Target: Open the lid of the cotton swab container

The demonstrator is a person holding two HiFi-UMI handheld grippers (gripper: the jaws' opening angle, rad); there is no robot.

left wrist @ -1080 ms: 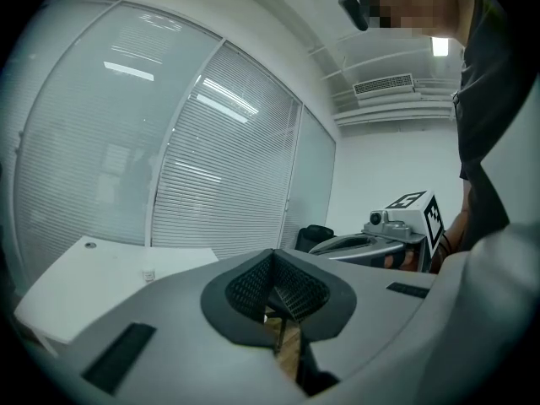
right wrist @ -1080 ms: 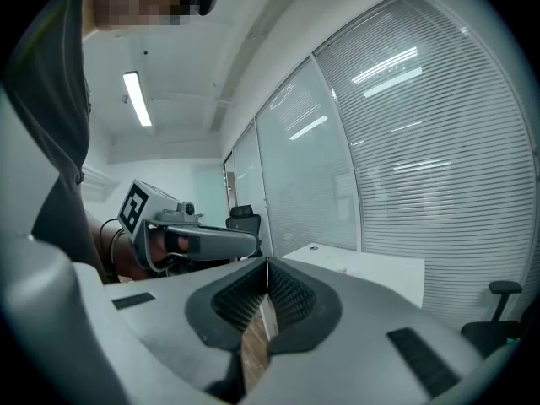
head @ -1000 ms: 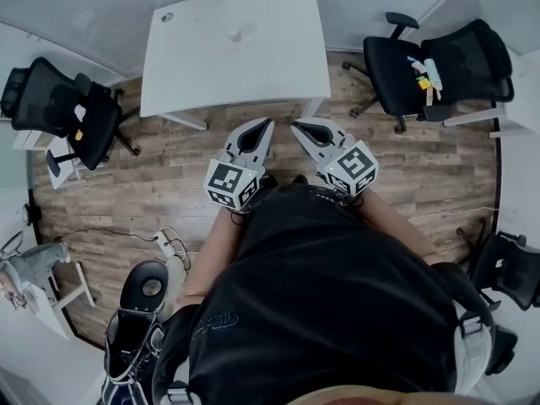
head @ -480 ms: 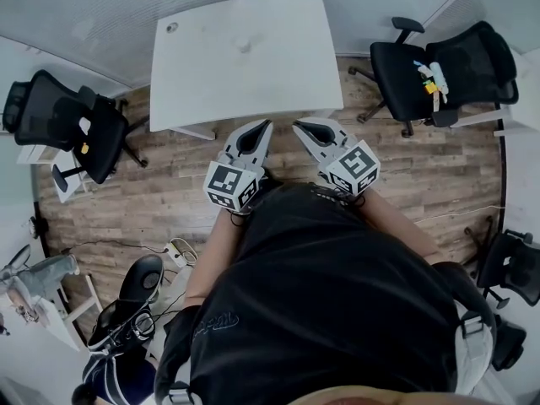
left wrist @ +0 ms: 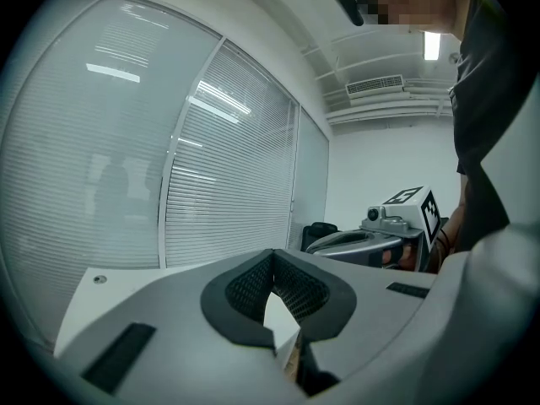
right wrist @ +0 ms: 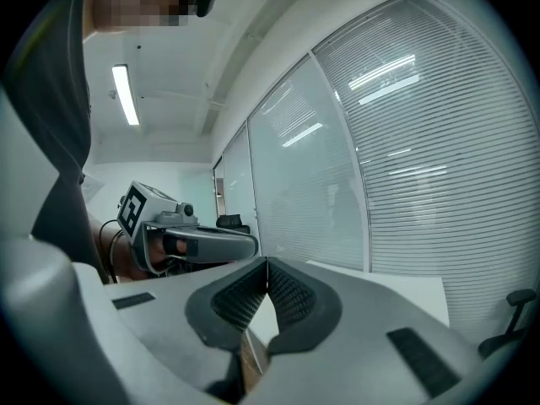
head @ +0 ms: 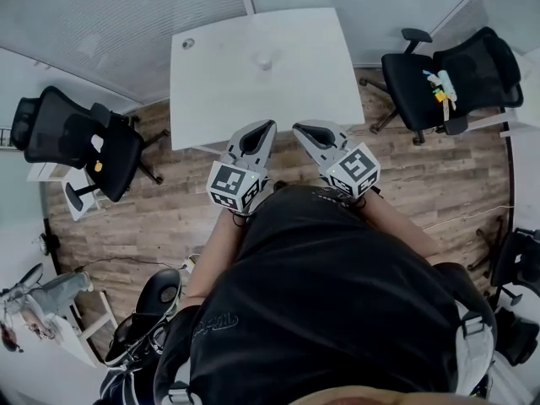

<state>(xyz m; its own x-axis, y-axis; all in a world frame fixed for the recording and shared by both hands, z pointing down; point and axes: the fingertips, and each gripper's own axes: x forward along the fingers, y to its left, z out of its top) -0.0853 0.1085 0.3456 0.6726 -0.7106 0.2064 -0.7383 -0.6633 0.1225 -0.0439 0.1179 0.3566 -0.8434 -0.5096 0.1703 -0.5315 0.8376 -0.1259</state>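
A small pale container, too small to make out in detail, stands near the middle of the white table ahead in the head view. My left gripper and right gripper are held side by side in front of my body, short of the table's near edge, both shut with nothing between the pads. In the left gripper view the jaws meet at a point, and the right gripper shows beside them. The right gripper view shows its jaws closed too, with the left gripper alongside.
Black office chairs stand left and right of the table, the right one with coloured items on its seat. Another chair is at my lower left. A round grommet sits at the table's far left corner. Blinds cover the glass wall behind.
The table and container have slid lower and to the right in the head view, so I am nearer to them. Both grippers keep the same pose, still shut.
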